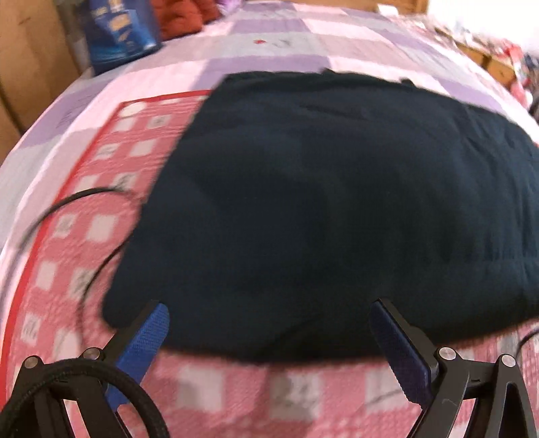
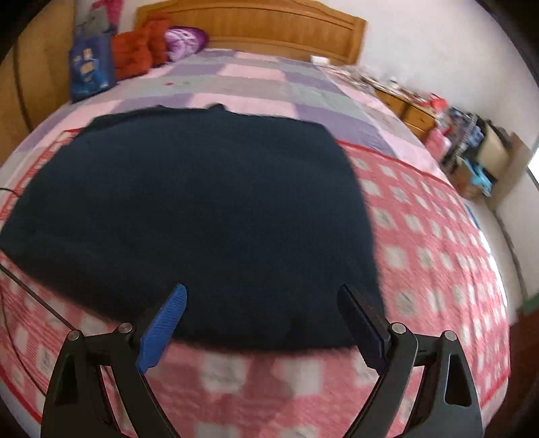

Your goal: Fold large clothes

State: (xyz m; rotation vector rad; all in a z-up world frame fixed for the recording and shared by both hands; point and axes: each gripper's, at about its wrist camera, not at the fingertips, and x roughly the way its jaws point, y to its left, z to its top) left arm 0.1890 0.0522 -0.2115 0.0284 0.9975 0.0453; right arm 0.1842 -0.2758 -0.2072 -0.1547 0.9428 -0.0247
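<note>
A large dark navy garment [image 1: 320,209] lies spread flat on a pink checked blanket [image 1: 84,236] on the bed. It also shows in the right wrist view [image 2: 188,215]. My left gripper [image 1: 269,306] is open and empty, its fingertips over the garment's near edge toward the left corner. My right gripper [image 2: 262,289] is open and empty, its fingertips over the near edge toward the right corner. Both hover close above the cloth; I cannot tell if they touch it.
A black cable [image 1: 67,209] trails over the blanket at the left. A blue bag [image 2: 89,64], red cushions [image 2: 141,47] and a purple pillow [image 2: 185,42] sit by the wooden headboard [image 2: 256,27]. A cluttered dresser [image 2: 421,111] stands beside the bed on the right.
</note>
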